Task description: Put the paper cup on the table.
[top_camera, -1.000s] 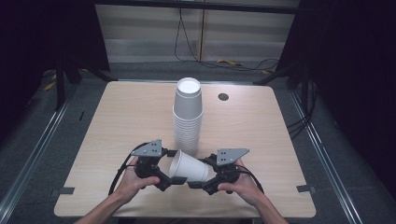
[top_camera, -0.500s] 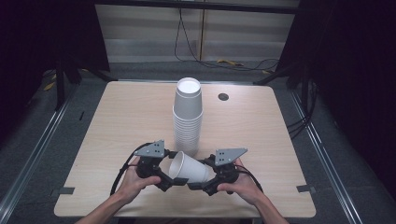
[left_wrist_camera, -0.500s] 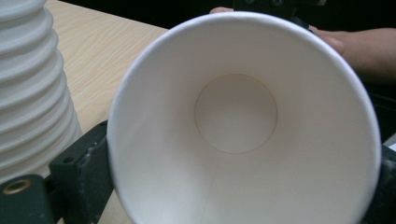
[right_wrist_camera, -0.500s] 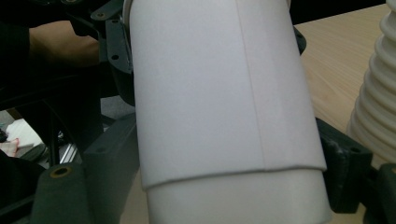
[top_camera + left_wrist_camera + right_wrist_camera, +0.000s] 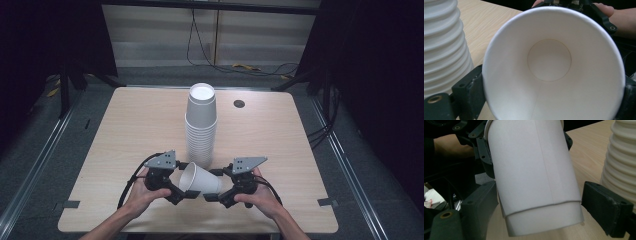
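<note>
A white paper cup (image 5: 200,181) is held on its side just above the table's front edge, between my two grippers. My left gripper (image 5: 182,181) is shut on its wide rim end, and the cup's open mouth (image 5: 554,75) faces that gripper's camera with a jaw pressed on each side. My right gripper (image 5: 216,185) stands open around the narrow base end. In the right gripper view the cup (image 5: 536,182) lies between the jaws, with a thin gap at the right jaw.
A tall stack of white cups (image 5: 201,125) stands upside down mid-table, just behind the held cup and close to both grippers (image 5: 444,45) (image 5: 621,157). The wooden table (image 5: 125,130) has a dark round grommet (image 5: 239,104) at the back.
The cup has shifted slightly left and its mouth has turned a little more upward with the left gripper. The right gripper has barely moved.
</note>
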`<state>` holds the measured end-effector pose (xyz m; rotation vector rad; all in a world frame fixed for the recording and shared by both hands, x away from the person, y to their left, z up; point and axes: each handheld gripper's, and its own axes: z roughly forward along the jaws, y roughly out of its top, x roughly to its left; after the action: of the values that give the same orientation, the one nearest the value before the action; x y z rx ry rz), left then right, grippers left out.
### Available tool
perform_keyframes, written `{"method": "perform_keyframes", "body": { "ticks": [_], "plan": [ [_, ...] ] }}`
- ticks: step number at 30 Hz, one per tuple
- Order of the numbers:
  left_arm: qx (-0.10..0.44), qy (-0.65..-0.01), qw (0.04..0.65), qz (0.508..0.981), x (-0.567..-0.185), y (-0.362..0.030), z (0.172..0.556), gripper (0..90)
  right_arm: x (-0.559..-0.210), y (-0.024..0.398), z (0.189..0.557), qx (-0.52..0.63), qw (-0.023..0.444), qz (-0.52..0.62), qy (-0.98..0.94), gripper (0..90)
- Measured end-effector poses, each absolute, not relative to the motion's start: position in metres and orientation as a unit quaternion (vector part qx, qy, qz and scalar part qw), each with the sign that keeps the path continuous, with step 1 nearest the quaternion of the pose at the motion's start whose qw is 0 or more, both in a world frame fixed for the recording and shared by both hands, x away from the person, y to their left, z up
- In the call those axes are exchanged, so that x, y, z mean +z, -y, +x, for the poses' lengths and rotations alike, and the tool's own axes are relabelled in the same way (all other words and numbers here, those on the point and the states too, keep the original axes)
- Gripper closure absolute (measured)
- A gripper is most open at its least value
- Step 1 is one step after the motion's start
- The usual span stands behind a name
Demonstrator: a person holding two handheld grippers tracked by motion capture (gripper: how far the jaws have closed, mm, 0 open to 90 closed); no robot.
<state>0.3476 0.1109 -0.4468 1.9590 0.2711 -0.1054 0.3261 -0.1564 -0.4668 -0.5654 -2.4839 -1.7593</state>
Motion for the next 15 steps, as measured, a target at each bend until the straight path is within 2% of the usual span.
{"method": "perform_keyframes", "body": {
  "ticks": [15],
  "plan": [
    [-0.031, -0.132, 0.531, 0.837, -0.4448, -0.1177, 0.3465, 7.6, -0.4652, 0.1662, 0.3248, -0.55, -0.005, -0.203, 0.81, 13.3]
  ]
}}
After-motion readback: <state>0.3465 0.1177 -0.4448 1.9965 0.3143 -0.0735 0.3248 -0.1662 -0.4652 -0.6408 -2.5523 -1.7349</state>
